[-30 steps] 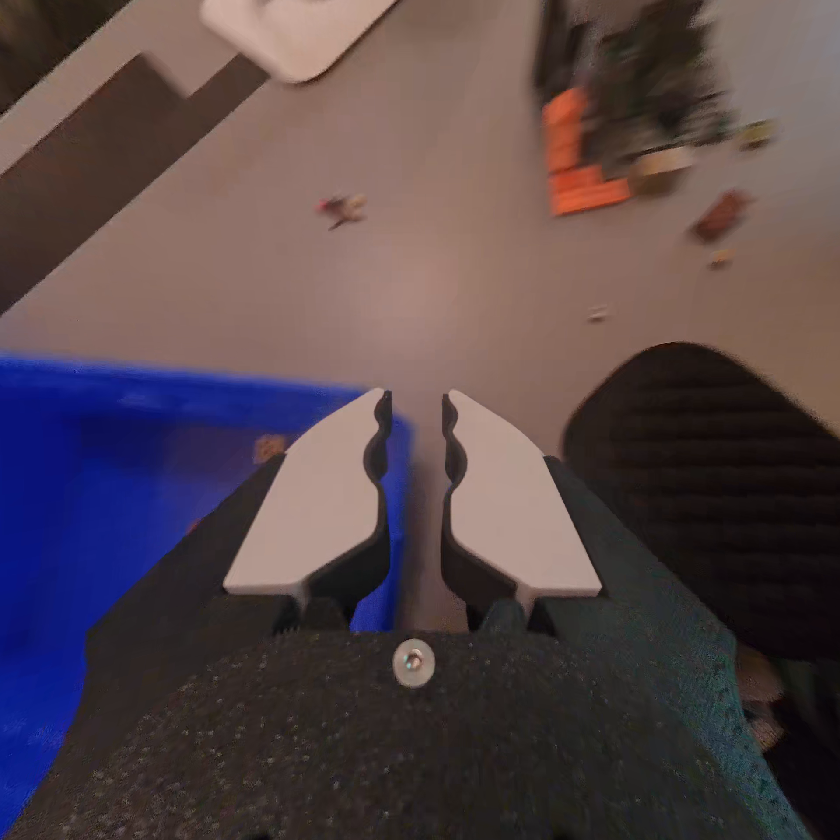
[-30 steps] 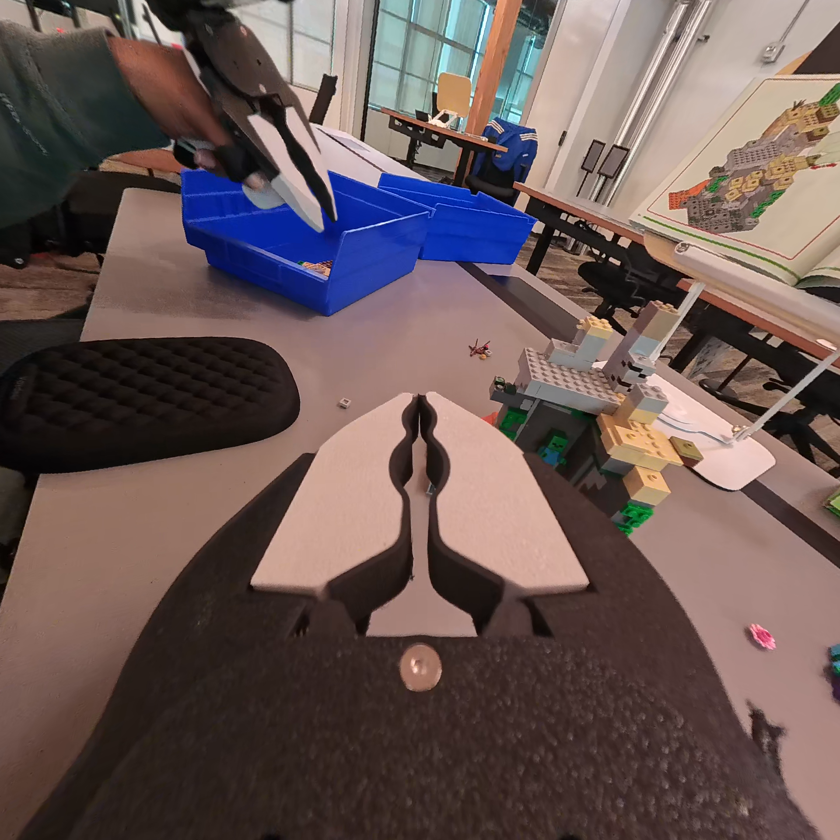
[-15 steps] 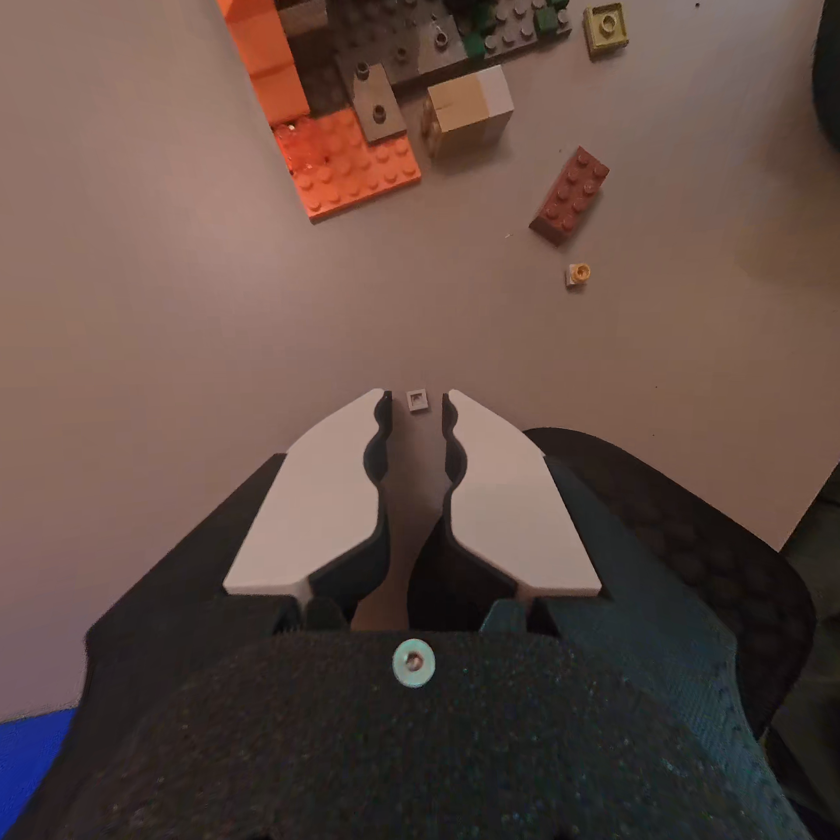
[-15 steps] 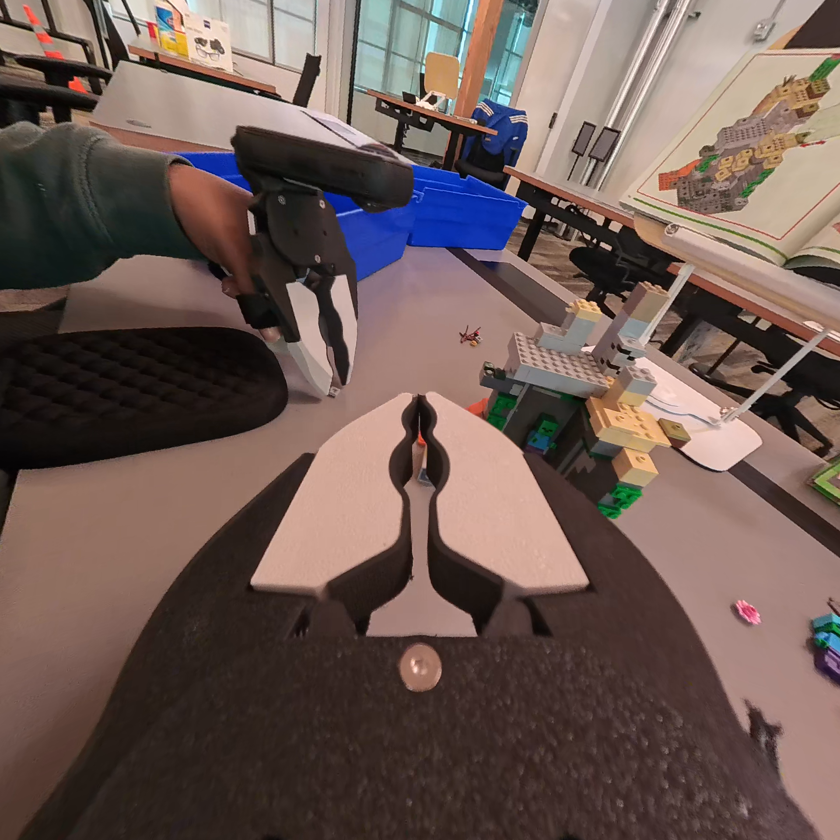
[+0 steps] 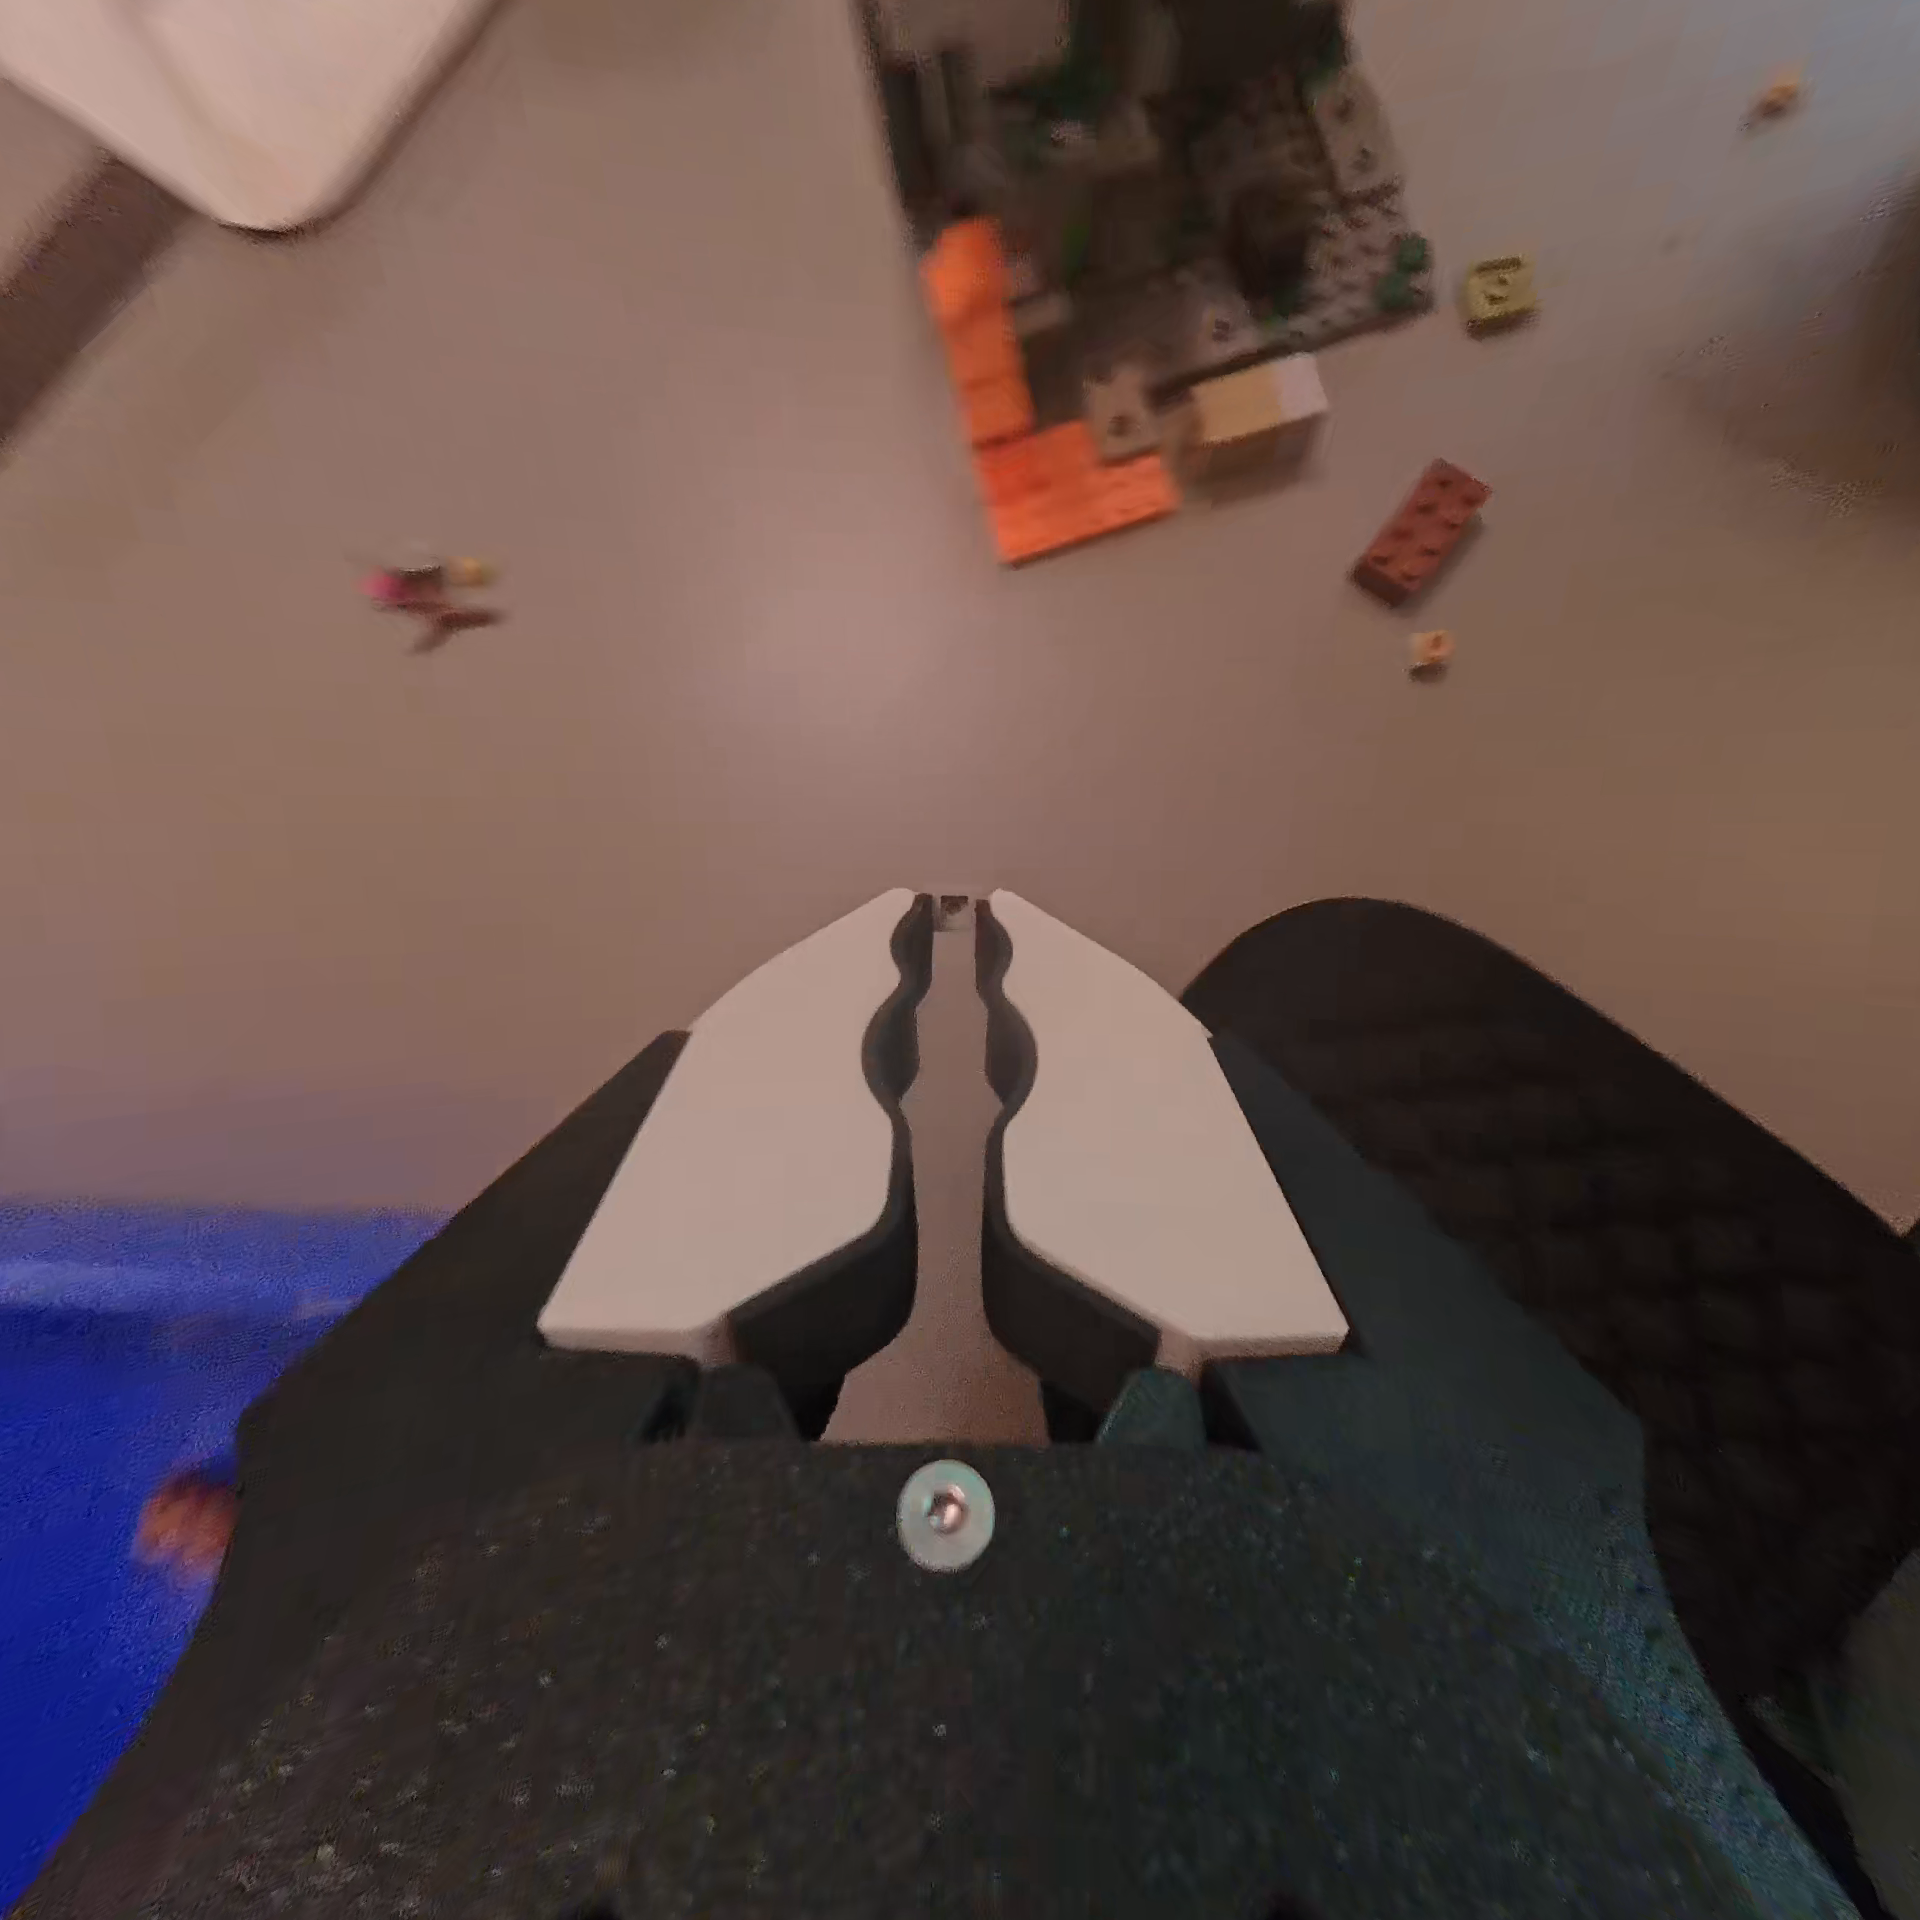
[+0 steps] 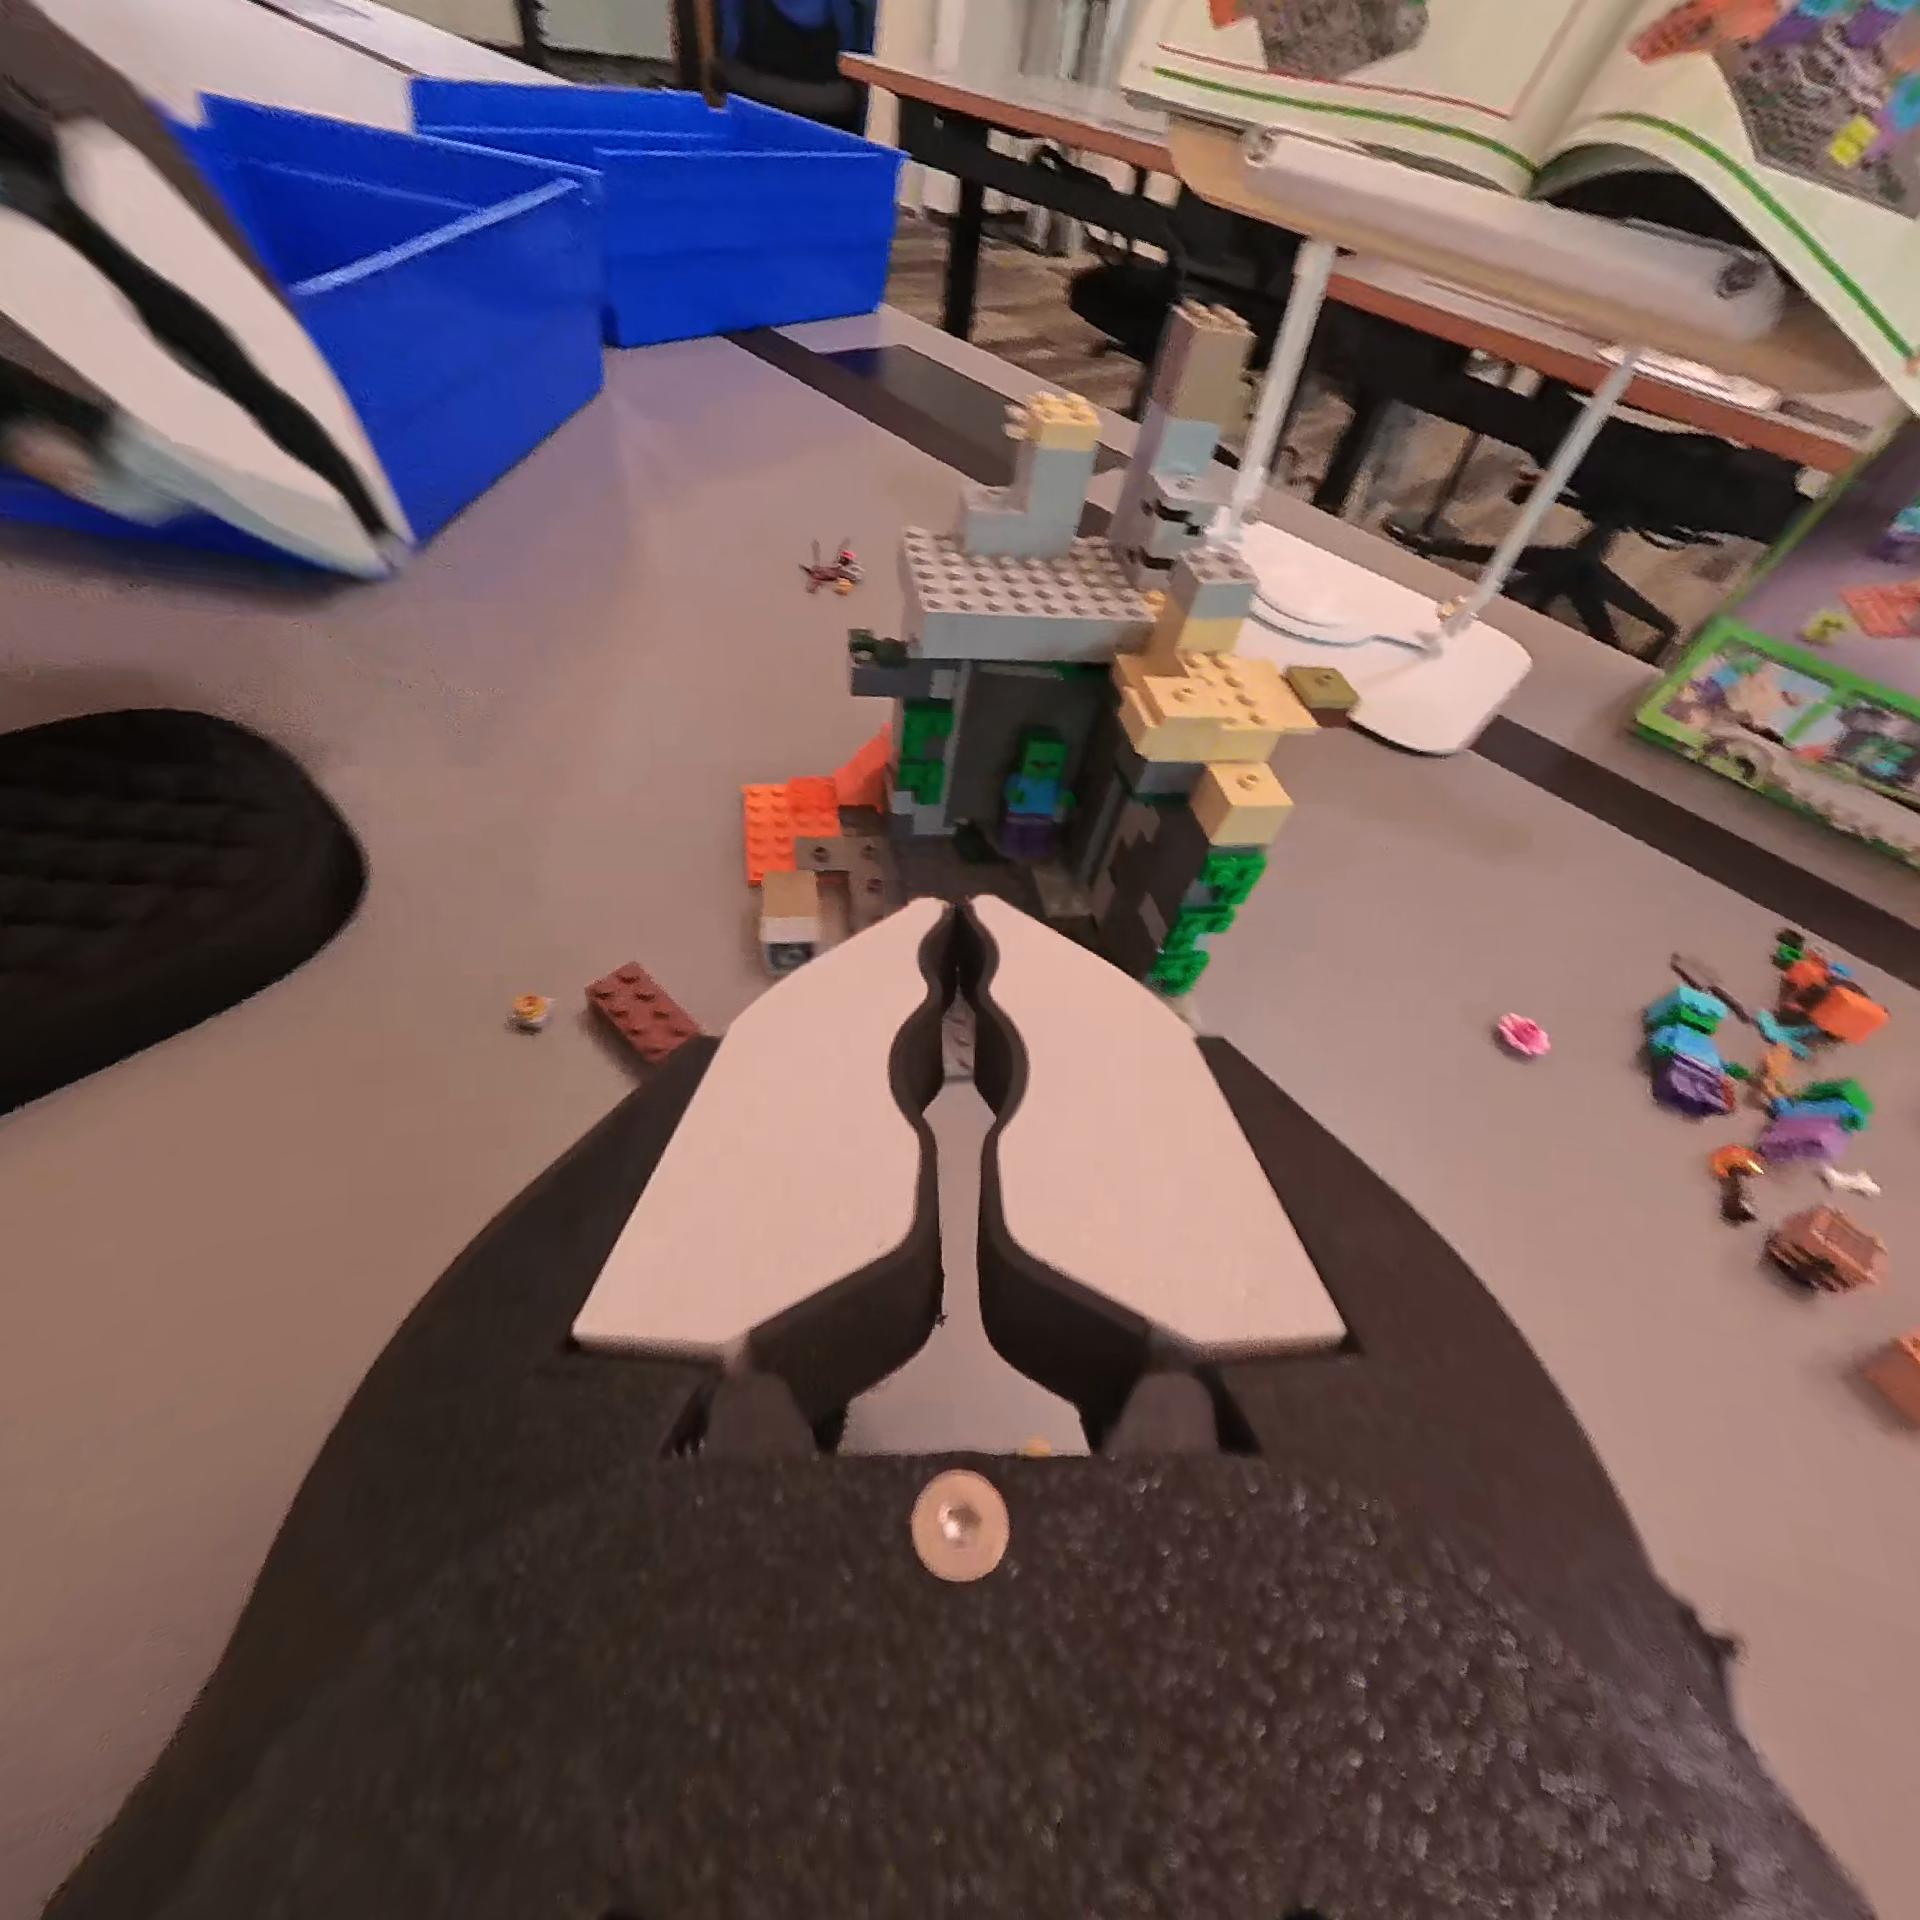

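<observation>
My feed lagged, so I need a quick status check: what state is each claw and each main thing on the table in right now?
Left claw: shut on a tiny grey piece, lifted off the table.
Right claw: shut, holding a thin piece between its fingers.
Brick model: standing upright, partly built.
Brown brick: lying flat, loose.
Near blue bin: open-topped, upright.
Black pad: flat on the table.

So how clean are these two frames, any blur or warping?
Left wrist view: dim and warm-toned, motion blur smears the brick model and blue bin; the left gripper stays sharp. Right wrist view: brighter, wide-angle bending at the edges, with the other gripper blurred at top left.
</observation>
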Tool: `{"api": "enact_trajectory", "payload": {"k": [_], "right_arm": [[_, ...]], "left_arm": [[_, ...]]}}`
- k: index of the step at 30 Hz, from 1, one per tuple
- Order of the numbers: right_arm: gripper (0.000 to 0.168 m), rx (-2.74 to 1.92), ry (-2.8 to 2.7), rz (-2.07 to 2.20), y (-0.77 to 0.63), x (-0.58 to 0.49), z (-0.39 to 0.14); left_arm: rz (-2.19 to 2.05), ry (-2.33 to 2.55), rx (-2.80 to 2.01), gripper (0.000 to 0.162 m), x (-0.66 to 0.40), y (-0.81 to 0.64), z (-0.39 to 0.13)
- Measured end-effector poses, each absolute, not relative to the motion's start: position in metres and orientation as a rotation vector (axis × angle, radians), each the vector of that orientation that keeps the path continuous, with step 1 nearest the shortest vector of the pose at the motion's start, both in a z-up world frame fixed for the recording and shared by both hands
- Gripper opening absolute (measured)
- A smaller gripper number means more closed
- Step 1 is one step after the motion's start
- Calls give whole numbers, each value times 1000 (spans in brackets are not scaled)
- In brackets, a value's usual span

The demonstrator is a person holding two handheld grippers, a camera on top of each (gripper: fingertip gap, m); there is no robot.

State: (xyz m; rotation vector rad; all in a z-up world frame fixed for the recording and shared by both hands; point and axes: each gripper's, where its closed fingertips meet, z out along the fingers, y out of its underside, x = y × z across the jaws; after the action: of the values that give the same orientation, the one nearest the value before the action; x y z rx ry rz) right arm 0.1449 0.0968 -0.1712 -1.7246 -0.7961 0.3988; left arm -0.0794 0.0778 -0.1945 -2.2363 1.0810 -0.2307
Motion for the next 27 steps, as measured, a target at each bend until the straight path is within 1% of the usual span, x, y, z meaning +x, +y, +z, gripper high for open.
{"api": "enact_trajectory", "payload": {"k": [3,6,9,14,16,20,23,27], "right_arm": [[0,-1772,-745,364,105,155,-176],[0,-1780,-726,374,107,158,-176],[0,-1768,-725,379,107,160,-174],[0,-1758,-742,404,104,158,-174],[0,-1759,-747,406,103,157,-175],[0,-1762,-750,415,103,157,-176],[2,-1759,-752,423,103,157,-176],[2,-1754,-755,430,102,157,-175]], "left_arm": [[-87,913,-2212,8,-134,86,-158],[54,757,-2245,7,-193,91,-141],[97,655,-2328,7,-235,91,-149],[131,612,-2423,8,-260,93,-183],[151,603,-2427,18,-262,95,-187],[164,636,-2384,33,-254,98,-181],[204,678,-2366,40,-251,97,-178],[183,738,-2371,44,-243,94,-183]]}}
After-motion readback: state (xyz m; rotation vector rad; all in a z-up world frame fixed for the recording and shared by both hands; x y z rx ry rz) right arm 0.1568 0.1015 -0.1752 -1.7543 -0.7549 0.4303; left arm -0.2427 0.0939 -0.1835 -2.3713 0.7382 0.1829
